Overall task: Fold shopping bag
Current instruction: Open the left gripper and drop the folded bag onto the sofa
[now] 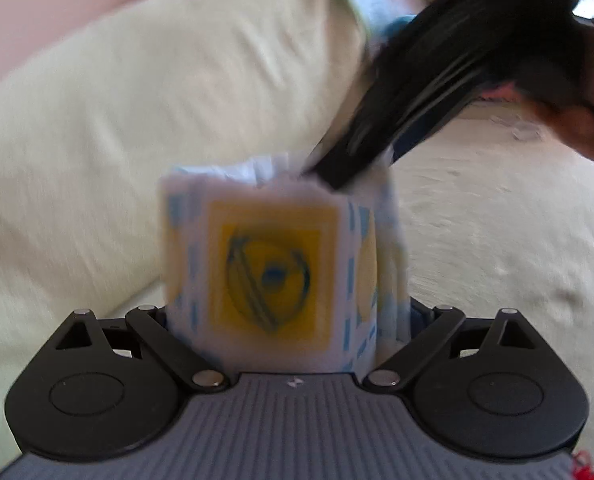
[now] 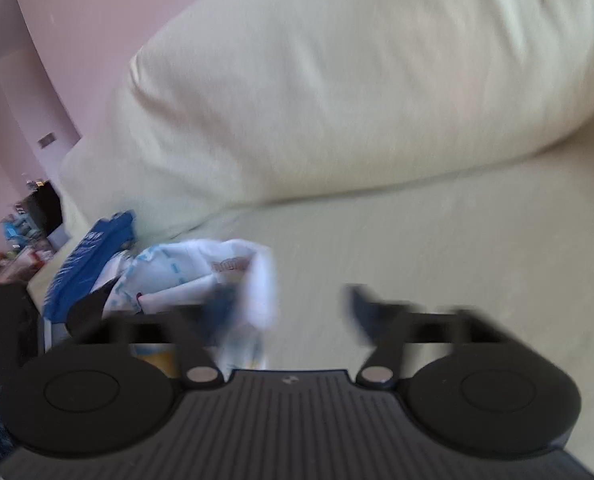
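The bed sheet (image 2: pixel 477 240) lies bare and open on the right of the right wrist view, giving free passage there. A large pale pillow (image 2: pixel 317 80) blocks the far side. To the left, the crumpled shopping bag (image 2: pixel 201 268) and a blue bag (image 2: pixel 89 256) crowd the way. In the left wrist view, the folded bag fills the space between the left tool's (image 1: pixel 289 308) fingers, with the right tool (image 1: pixel 437 92) slanting in above it.

One folded shopping bag (image 1: pixel 273 276), white with a yellow and blue print. One large cream pillow (image 2: pixel 337 80) along the far edge of the bed (image 2: pixel 477 260). One blue bag (image 2: pixel 85 264) by the bed's left edge. Two grippers.
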Available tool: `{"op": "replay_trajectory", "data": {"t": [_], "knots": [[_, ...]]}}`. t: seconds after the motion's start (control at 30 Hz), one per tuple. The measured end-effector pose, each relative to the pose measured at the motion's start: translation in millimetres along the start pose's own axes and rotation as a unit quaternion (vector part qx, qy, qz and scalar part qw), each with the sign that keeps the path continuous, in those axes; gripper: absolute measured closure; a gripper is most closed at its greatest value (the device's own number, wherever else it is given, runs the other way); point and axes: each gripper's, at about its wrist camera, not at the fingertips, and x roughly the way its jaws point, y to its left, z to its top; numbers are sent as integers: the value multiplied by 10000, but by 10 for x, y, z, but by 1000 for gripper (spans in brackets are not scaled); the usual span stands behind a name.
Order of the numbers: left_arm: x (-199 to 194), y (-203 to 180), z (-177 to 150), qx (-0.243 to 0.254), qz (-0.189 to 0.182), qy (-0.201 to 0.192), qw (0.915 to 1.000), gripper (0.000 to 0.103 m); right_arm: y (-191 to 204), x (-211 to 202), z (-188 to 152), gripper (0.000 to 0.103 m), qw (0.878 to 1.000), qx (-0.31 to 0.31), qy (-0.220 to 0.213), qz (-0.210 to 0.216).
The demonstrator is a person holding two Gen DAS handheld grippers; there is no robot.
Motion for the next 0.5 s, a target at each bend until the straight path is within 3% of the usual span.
{"op": "replay_trajectory", "data": {"t": [0.07,0.27,0.37,0.4,0.43,0.47,0.5], "knots": [[-28,16,-48,-43,47,-34,10000,7,40,45,-81,91,9991,-89,-112,-407],[-171,291,-182,-583,234,19,9980,2,-135,105,13,92,9892,675,-824,-1007],[-238,526,-347,-829,720,312,9935,2,-308,176,144,91,9736,1178,-1295,-1462],[-225,677,-426,-1159,885,473,9882,2,-353,209,177,88,9708,1135,-1375,-1605],[-197,784,-475,-1462,994,538,9828,2,-397,241,209,76,9677,1091,-1454,-1746],[-168,898,-528,-1780,1107,601,9759,2,-441,273,242,53,9643,1047,-1533,-1888],[-129,1110,-649,-2377,1301,640,9604,2,-467,286,253,44,9614,911,-1612,-2037]]}}
